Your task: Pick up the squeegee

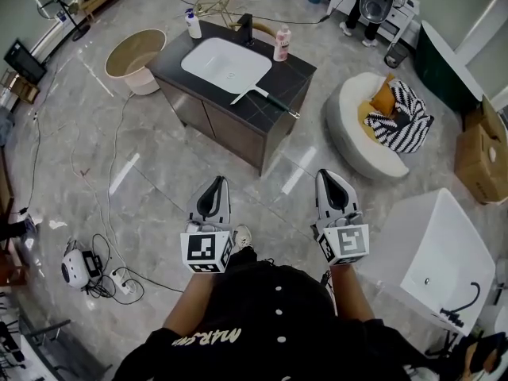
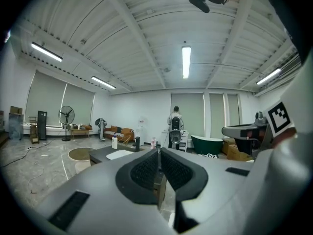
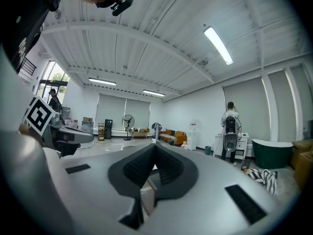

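The squeegee, with a white blade and a dark handle, lies on the dark vanity top just right of the white sink. Both grippers are held side by side over the floor, well short of the vanity and pointing toward it. My left gripper is shut with nothing in it, and its pads meet at the tip. My right gripper is shut and empty too, its pads pressed together. The squeegee cannot be made out in either gripper view.
A white bottle, a black faucet and a pink bottle stand on the vanity. A round tub sits left, a white pouf with striped cloth right, a white bathtub near right. Cables lie at lower left.
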Available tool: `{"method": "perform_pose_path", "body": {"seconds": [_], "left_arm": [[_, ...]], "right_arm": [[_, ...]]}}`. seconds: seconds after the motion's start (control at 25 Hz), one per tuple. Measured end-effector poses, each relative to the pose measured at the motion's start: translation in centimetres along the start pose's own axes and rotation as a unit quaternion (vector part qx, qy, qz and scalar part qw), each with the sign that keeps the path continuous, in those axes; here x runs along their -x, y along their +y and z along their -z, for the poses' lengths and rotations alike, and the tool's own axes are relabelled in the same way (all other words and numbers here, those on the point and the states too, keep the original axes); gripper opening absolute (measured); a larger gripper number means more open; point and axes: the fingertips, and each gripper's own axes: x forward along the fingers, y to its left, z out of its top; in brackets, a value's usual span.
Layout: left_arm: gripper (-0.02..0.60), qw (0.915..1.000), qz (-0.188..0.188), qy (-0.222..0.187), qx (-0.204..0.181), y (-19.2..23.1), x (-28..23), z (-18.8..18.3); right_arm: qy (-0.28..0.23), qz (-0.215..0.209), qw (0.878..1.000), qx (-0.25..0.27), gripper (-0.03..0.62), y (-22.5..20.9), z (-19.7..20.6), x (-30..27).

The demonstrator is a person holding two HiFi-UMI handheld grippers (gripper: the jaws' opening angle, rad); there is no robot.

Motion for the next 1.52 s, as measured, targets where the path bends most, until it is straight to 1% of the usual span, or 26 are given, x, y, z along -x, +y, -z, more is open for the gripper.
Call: {"method": "perform_pose_path", "body": {"seconds": [0.28,0.48,0.68,0.8,0.92,1.12,1.32,1.52], "left_arm": [[0.021,0.9999,0.011,0.0,0.002,4.6,-4.2,-0.9],[0.021,0.9997,0.024,0.01,0.0,7.0,-6.5,-0.6],[0.021,0.9992,0.032,0.023,0.008,8.1,-8.9,0.1],[0.021,0.999,0.039,0.022,0.007,8.0,-10.6,-0.1],[0.021,0.999,0.038,0.02,0.007,8.3,-12.5,-0.3],[0.021,0.9993,0.025,0.026,0.002,9.2,-16.8,-0.7],[0.021,0.9996,0.015,0.022,0.002,10.4,-22.8,-1.8],[0.021,0.9999,0.011,0.008,-0.003,10.2,-28.9,-4.0]], "right_arm": [[0.004,0.015,1.0,0.0,-0.003,0.1,-0.3,-6.2],[0.007,0.025,1.0,0.002,-0.003,0.3,-0.4,-9.0],[0.023,0.036,0.999,-0.002,-0.003,-0.4,0.6,-10.9],[0.023,0.04,0.999,-0.004,-0.003,-1.3,0.9,-12.2],[0.027,0.04,0.999,-0.009,-0.003,-2.3,1.5,-13.9],[0.025,0.025,0.999,-0.01,-0.003,-4.7,1.9,-17.9],[0.019,0.015,1.0,-0.012,-0.003,-8.3,2.1,-23.5],[0.004,0.008,1.0,-0.011,-0.003,-12.2,1.0,-28.5]]}}
